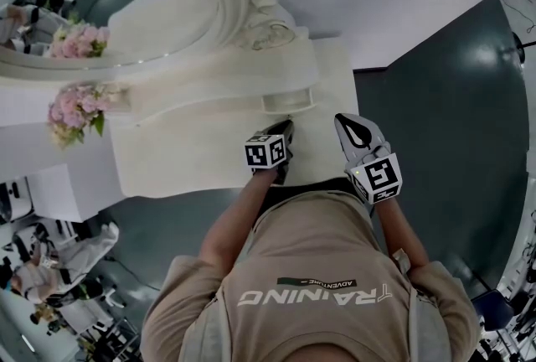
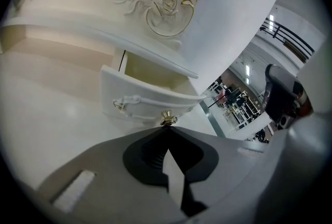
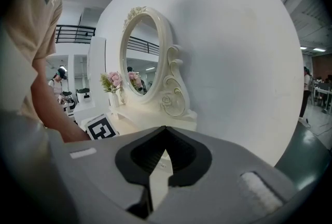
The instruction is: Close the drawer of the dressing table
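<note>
Dressing table [image 1: 184,159]: white, carved. Drawer [image 2: 148,101]: small, pulled part-way out beneath the rose carving [image 2: 168,5], at 12 o'clock from the left gripper [image 2: 167,130] in the left gripper view. Gold knob [image 2: 167,118]: on the drawer front, right at the left gripper's tips, seemingly touching. Left jaws pressed together, nothing pinched. Right gripper [image 3: 165,128]: at 3 o'clock of the left gripper in the head view, near the table's edge, jaws likewise pressed together, empty. Oval mirror [image 3: 139,54]: at 11 o'clock in the right gripper view. Pink flowers [image 1: 77,111]: at 9 o'clock in the head view.
</note>
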`<state>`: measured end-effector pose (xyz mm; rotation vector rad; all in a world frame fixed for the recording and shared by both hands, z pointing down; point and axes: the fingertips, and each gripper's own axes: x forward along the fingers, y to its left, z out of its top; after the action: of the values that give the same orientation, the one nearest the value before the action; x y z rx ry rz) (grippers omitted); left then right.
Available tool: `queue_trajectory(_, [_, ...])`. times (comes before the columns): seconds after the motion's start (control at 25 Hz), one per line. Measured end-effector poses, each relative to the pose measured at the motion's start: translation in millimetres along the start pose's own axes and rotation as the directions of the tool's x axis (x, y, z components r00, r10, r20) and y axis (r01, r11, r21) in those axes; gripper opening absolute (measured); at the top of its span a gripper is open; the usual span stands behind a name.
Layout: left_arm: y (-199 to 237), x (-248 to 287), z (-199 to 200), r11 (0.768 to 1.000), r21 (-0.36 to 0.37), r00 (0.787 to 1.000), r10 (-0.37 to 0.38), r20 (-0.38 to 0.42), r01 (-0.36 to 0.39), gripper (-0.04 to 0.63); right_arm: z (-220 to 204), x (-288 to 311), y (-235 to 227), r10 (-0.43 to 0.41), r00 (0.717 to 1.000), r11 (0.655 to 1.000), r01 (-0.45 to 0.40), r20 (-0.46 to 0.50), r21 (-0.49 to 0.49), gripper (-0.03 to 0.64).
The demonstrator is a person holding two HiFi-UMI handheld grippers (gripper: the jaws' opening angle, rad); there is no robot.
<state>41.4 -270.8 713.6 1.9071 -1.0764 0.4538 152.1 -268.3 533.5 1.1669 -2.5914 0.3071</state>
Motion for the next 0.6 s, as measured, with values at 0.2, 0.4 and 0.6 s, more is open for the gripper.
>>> queue_trajectory(0.2, [-0.6,1.8,1.4,1.000,0.011,1.000,0.000,-0.002,0.000,0.017,-6.3,3.7,1.7,0.012,1.000,1.000,-0.012,-0.017,-0.015,0.002])
queue_trajectory(0.4, [-3.8,1.6,10.1,1.000,0.011,1.000,0.000,0.027,0.000,0.017,-9.0,4.6,2.3,0.015,0.999,1.000,-0.016,-0.033,-0.022,0.002])
queue_trajectory(0.6, [-4.4,2.8,12.5,1.000,0.031,1.000,-0.002,0.018,0.002,0.017,-11.3,7.3,1.7,0.015,0.999,1.000,-0.016,-0.039,-0.023,0.002])
